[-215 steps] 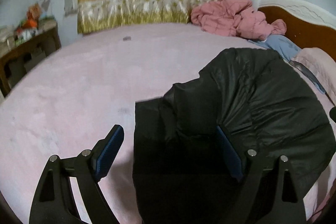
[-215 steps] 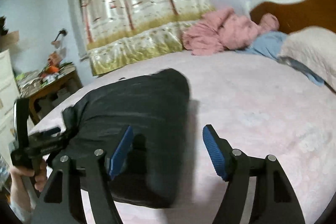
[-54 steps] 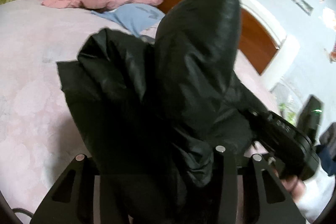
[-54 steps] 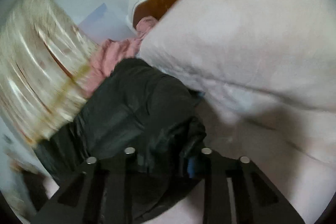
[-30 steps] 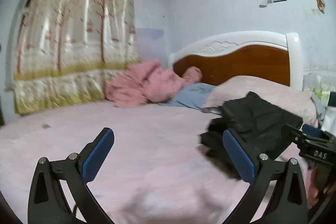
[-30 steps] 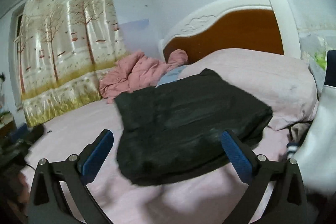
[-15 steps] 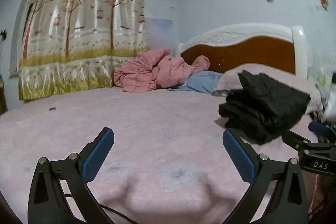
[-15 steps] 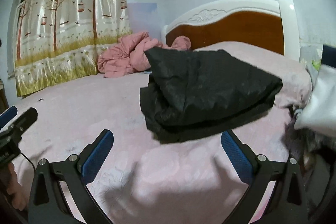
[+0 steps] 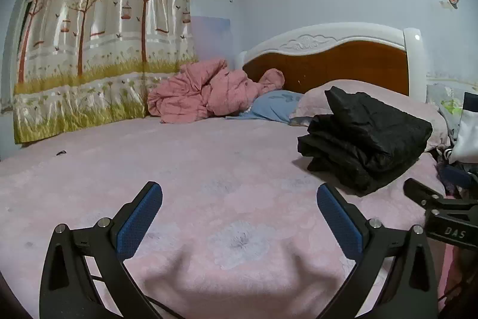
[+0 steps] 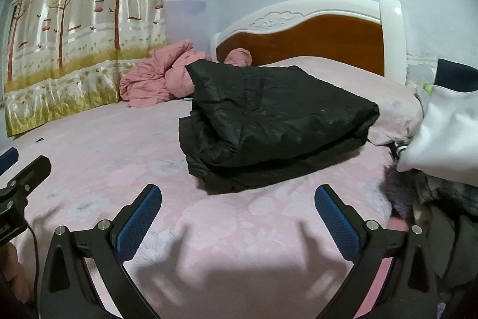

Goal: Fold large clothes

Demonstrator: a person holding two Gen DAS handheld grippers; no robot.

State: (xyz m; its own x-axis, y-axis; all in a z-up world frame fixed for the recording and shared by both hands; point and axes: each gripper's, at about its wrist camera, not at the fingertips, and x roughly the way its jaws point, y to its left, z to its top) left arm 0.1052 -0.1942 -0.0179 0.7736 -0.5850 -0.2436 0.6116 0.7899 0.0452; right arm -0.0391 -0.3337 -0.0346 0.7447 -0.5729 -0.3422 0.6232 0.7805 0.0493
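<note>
A folded black jacket (image 9: 364, 136) lies on the pink bed (image 9: 209, 169) against the pink pillow (image 9: 385, 94), right of centre in the left wrist view. The right wrist view has the same jacket (image 10: 269, 115) straight ahead, a short way beyond the fingers. My left gripper (image 9: 239, 217) hovers open over bare bedsheet, with nothing between its blue pads (image 9: 139, 221). My right gripper (image 10: 237, 214) is also open and empty, pulled back from the jacket. The other gripper's black body shows at each view's edge.
A crumpled pink quilted garment (image 9: 206, 93) and a blue pillow (image 9: 274, 106) lie by the wooden headboard (image 9: 328, 68). A tree-print curtain (image 9: 98, 50) hangs behind the bed. White and dark clothes (image 10: 445, 133) pile at the right bedside.
Both grippers held the black jacket lifted, then let it go onto the bed by the pillow. They have since drawn back from it and stand open.
</note>
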